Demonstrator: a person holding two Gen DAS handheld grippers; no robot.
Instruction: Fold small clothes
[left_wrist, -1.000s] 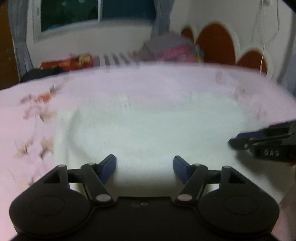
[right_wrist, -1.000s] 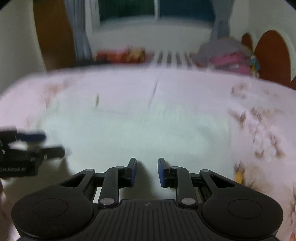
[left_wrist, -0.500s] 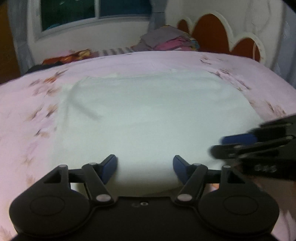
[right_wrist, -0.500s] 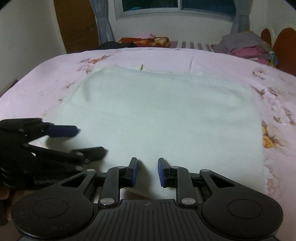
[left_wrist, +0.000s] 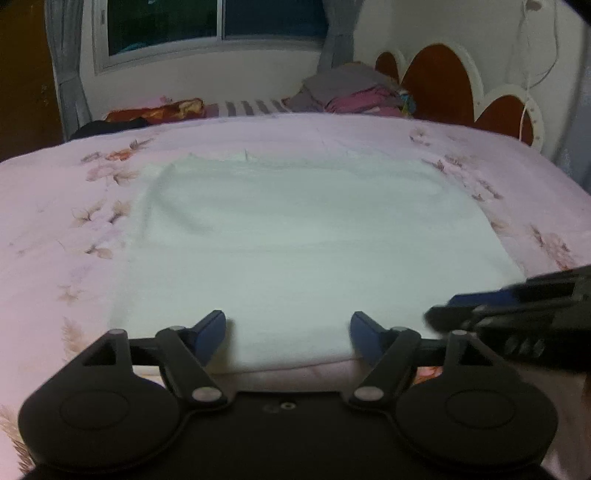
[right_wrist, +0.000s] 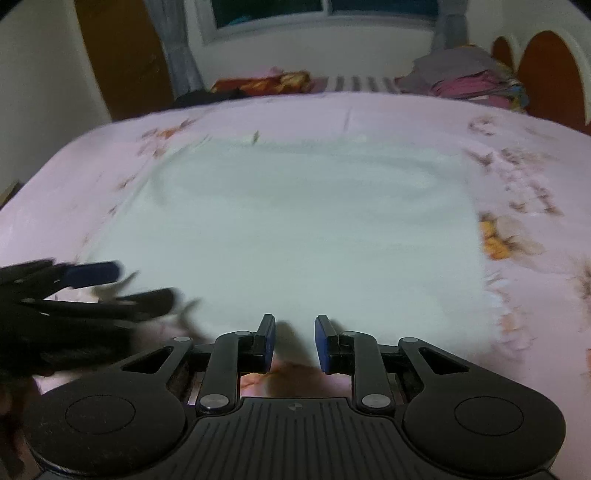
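A pale white cloth (left_wrist: 295, 251) lies spread flat on the pink floral bed (left_wrist: 48, 206); it also shows in the right wrist view (right_wrist: 295, 229). My left gripper (left_wrist: 288, 332) is open and empty, its blue-padded fingers at the cloth's near edge. My right gripper (right_wrist: 294, 341) is open with a narrower gap, empty, at the near edge too. The right gripper appears at the right of the left wrist view (left_wrist: 517, 317). The left gripper shows blurred at the left of the right wrist view (right_wrist: 92, 291).
A stack of folded clothes (left_wrist: 354, 92) sits at the bed's far side by the red and white headboard (left_wrist: 443, 81). A red patterned item (left_wrist: 159, 110) lies far left. A window (left_wrist: 207, 22) and a wooden door (right_wrist: 122, 55) stand behind.
Both views have pulled back slightly toward the cloth's near edge. The two grippers have stayed open and side by side; the cloth has not moved.
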